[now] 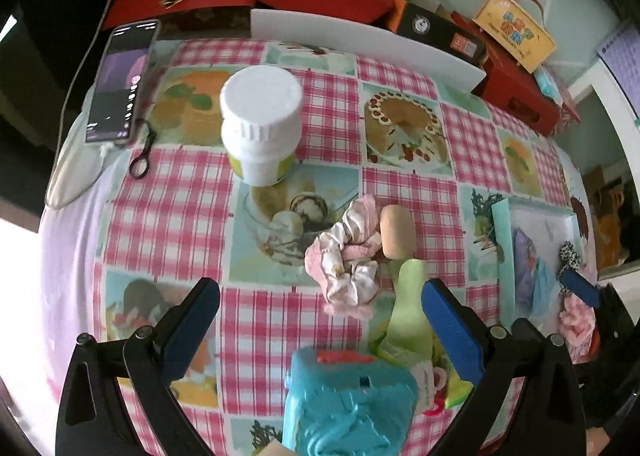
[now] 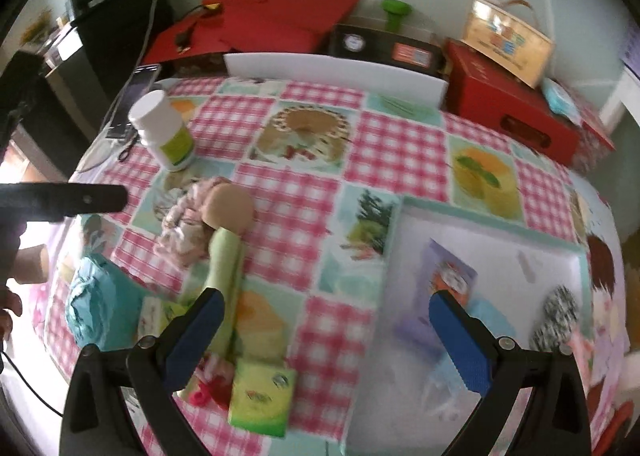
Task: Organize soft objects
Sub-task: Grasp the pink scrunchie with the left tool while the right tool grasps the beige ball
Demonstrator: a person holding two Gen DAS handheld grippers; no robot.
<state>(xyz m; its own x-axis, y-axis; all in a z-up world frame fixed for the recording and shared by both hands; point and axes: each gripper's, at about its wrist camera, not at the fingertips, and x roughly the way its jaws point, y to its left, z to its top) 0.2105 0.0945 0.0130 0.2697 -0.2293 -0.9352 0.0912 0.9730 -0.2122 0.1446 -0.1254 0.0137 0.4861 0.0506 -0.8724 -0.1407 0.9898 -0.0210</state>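
A pink and white scrunchie [image 1: 347, 261] lies mid-table beside a green-handled brush with a tan sponge head [image 1: 397, 231]; both show in the right wrist view, scrunchie [image 2: 182, 222], brush [image 2: 226, 252]. My left gripper [image 1: 320, 310] is open and empty just short of the scrunchie, above a teal ball of yarn [image 1: 347, 404]. My right gripper [image 2: 326, 322] is open and empty, between the brush and a white tray [image 2: 496, 240] that holds a black-and-white scrunchie [image 2: 558, 314] and a purple packet [image 2: 448, 276].
A white pill bottle [image 1: 261, 124] stands at the back left near a phone [image 1: 120, 80]. Red boxes [image 2: 508, 112] and a white board [image 2: 332, 70] line the far edge. Green tissue packs [image 2: 262, 396] lie near the front.
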